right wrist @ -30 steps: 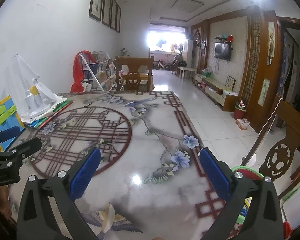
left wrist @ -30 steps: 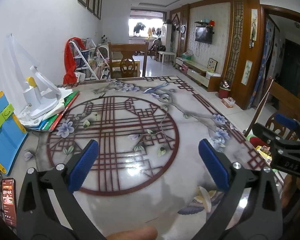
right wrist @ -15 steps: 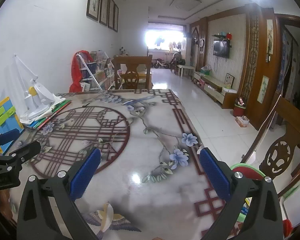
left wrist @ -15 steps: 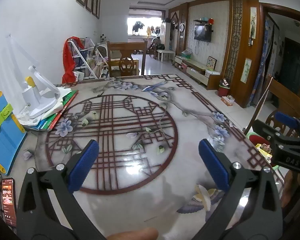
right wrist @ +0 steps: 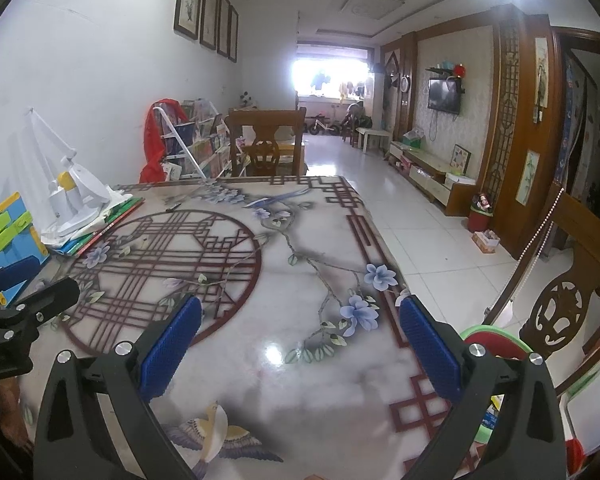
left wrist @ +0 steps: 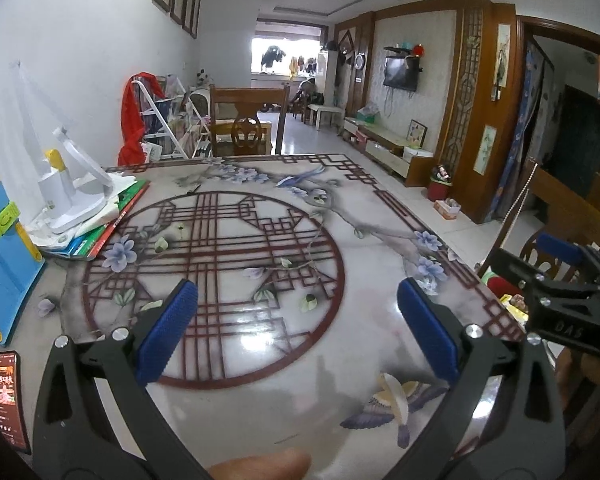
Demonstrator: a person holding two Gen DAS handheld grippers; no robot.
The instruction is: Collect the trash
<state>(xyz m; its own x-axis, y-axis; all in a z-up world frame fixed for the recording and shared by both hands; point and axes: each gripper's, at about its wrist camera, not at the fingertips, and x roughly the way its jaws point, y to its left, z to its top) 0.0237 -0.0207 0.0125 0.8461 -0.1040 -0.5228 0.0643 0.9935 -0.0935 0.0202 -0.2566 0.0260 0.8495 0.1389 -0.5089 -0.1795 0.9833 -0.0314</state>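
1. My right gripper hangs over the patterned table, blue pads spread wide, nothing between them.
2. My left gripper shows at the left edge.
3. Green-rimmed bin sits beside the table's right edge.

We find a lamp standing on a stack of books at the table's left edge. A folder lies nearer along that edge, a phone at the near left corner. A chair stands behind the far edge.
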